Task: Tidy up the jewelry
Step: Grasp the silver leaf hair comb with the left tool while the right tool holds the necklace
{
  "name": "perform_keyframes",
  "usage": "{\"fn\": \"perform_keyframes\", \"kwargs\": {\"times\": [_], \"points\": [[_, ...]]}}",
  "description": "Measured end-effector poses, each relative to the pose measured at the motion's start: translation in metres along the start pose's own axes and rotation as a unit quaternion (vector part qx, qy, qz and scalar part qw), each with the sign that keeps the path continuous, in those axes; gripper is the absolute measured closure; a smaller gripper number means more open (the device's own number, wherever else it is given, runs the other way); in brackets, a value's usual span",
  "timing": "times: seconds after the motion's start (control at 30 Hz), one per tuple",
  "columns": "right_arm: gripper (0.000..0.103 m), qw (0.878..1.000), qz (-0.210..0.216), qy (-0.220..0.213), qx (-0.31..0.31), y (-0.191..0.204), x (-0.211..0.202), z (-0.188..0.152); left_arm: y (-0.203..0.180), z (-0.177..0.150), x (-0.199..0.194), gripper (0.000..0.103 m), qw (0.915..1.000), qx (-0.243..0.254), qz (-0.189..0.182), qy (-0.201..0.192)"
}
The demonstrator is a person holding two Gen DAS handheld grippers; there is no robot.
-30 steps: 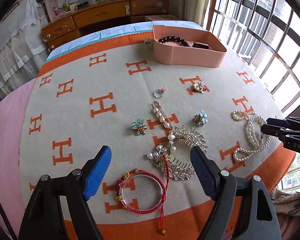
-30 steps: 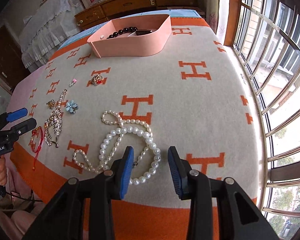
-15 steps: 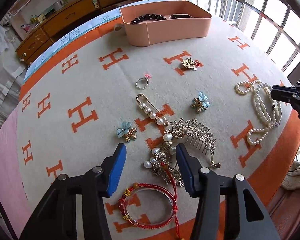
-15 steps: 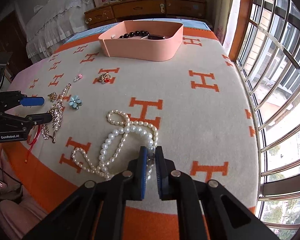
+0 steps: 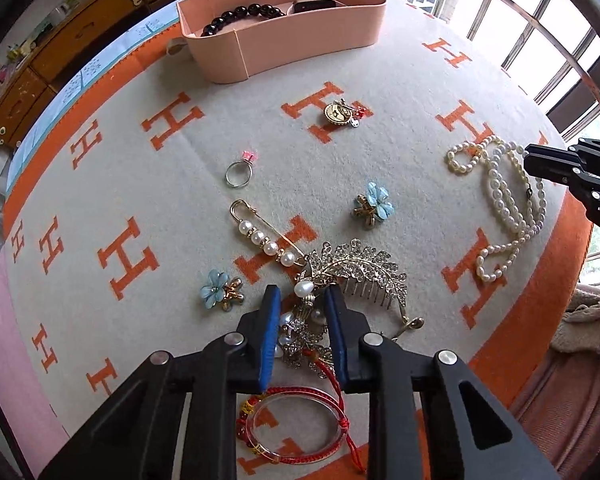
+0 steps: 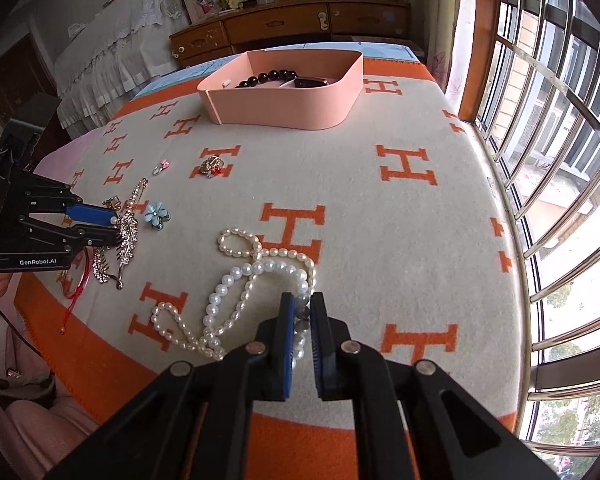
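Jewelry lies on a blanket with orange H marks. My left gripper (image 5: 302, 300) is closed around a rhinestone and pearl hairpin (image 5: 300, 334) that lies against a leaf-shaped comb (image 5: 364, 272). My right gripper (image 6: 301, 300) is shut on the pearl necklace (image 6: 256, 276), which rests on the blanket; it also shows in the left wrist view (image 5: 504, 200). The pink box (image 5: 284, 40) at the far side holds a black bead bracelet (image 5: 240, 18) and a dark watch (image 5: 314, 4).
Loose on the blanket: a red cord bangle (image 5: 296, 426), a pearl safety pin (image 5: 266, 238), a ring (image 5: 239, 176), two blue flower pieces (image 5: 374, 204) (image 5: 220, 290), a gold coin brooch (image 5: 340, 114). Window bars (image 6: 560, 120) run along the right edge.
My left gripper moved forward over the hairpin and its jaws narrowed around it. My right gripper closed on the pearl necklace and stays shut.
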State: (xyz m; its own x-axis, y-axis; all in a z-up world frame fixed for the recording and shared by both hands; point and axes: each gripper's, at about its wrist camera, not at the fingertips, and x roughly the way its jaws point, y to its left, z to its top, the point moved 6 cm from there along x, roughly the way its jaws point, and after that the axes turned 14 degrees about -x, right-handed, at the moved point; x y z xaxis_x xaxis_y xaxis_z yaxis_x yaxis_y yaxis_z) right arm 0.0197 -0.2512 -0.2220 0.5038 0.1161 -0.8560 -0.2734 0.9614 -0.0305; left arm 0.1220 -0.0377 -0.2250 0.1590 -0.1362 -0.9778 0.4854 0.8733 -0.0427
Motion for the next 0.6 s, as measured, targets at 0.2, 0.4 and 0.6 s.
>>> {"fn": "perform_keyframes", "kwargs": {"times": [0.2,0.4,0.6], "points": [[0.095,1.000,0.004,-0.007,0.004,-0.001,-0.002,0.001,0.004,0.004,0.002,0.092,0.9991,-0.028,-0.019,0.027],[0.096,1.000,0.009,-0.029,0.009,-0.001,-0.015,0.010,0.018,0.002,-0.008,0.092,0.9969,-0.073,-0.027,0.009],[0.096,0.997,0.031,-0.067,-0.001,0.006,-0.042,0.039,0.024,0.003,-0.050,0.092,0.9941,-0.097,-0.034,-0.033]]}}
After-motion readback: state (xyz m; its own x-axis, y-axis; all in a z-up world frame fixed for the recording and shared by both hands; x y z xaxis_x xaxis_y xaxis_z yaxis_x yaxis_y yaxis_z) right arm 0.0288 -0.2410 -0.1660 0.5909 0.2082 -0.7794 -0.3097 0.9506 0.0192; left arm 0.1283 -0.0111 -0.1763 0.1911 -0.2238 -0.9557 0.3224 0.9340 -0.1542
